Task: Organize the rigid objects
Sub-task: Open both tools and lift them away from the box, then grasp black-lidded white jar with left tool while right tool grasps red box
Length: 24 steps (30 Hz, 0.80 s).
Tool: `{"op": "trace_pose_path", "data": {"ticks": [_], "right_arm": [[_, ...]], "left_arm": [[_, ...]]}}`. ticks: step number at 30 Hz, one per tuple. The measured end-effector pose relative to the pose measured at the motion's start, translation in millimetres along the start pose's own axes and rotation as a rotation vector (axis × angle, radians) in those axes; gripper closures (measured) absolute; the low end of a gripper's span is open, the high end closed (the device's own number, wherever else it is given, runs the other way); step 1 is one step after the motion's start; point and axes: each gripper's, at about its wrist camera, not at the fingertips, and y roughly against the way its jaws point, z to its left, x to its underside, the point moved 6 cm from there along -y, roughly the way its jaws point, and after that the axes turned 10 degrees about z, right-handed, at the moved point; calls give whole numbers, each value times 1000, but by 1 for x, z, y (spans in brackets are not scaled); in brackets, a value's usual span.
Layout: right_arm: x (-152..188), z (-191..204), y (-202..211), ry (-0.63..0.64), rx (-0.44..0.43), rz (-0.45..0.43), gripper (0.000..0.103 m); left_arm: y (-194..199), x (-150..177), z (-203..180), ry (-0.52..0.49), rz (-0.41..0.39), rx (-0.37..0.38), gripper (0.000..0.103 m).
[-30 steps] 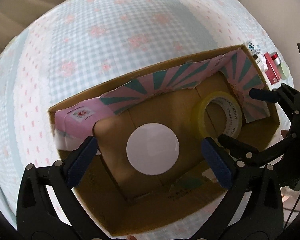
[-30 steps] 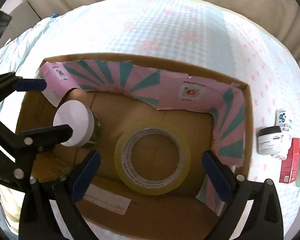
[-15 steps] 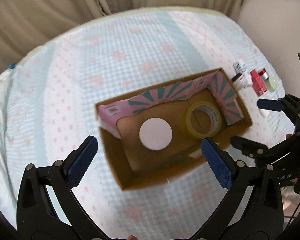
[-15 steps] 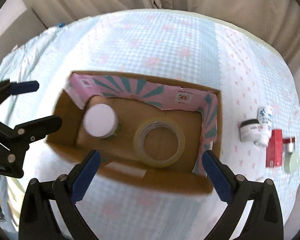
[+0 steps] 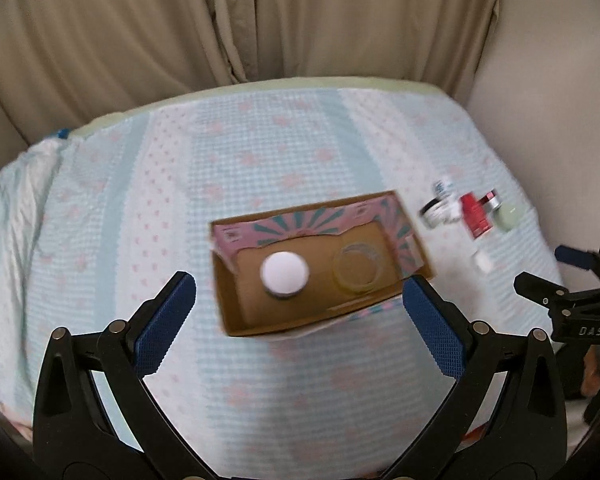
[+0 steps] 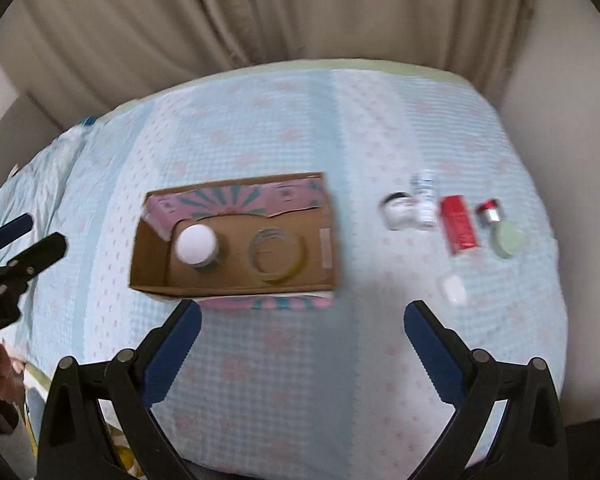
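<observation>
An open cardboard box [image 5: 236, 312] [image 6: 152, 272] with pink and teal flaps lies on the bed. Inside stand a jar with a white lid [image 5: 284, 273] [image 6: 196, 245] and a roll of clear tape [image 5: 357, 267] [image 6: 277, 255]. To its right lie a white jar [image 6: 398, 210], a small bottle [image 6: 424, 200], a red box [image 5: 475, 216] [image 6: 459, 224], a red-capped vial [image 6: 488, 210], a green lid [image 6: 509, 240] and a small white piece [image 6: 454, 290]. My left gripper [image 5: 298, 324] and right gripper [image 6: 302, 348] are open and empty, well above the bed.
The bed has a light blue and pink checked cover [image 5: 260, 152] [image 6: 300, 128]. Beige curtains [image 5: 260, 20] hang behind it, and a plain wall [image 5: 548, 100] stands on the right.
Both grippers have pulled up and back from the box. The jar and tape stay inside it, and the loose items to the right have come into view.
</observation>
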Motion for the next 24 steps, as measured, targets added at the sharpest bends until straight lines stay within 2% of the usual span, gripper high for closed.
{"op": "trace_pose_path", "data": {"ticks": [4, 8, 12, 18, 24], "right_arm": [[2, -45, 23, -62, 26, -37, 2], [-1, -93, 36, -96, 36, -58, 2], [-15, -137, 33, -55, 61, -48, 2], [-45, -195, 13, 14, 54, -51, 2], [-69, -226, -25, 105, 59, -17, 2]], "left_arm": [[4, -6, -39, 14, 6, 52, 0], [2, -19, -87, 12, -10, 18, 0], [-8, -35, -132, 50, -8, 18, 0], [-49, -61, -192, 107, 28, -2, 0], [-108, -85, -235, 180, 104, 31, 0]]}}
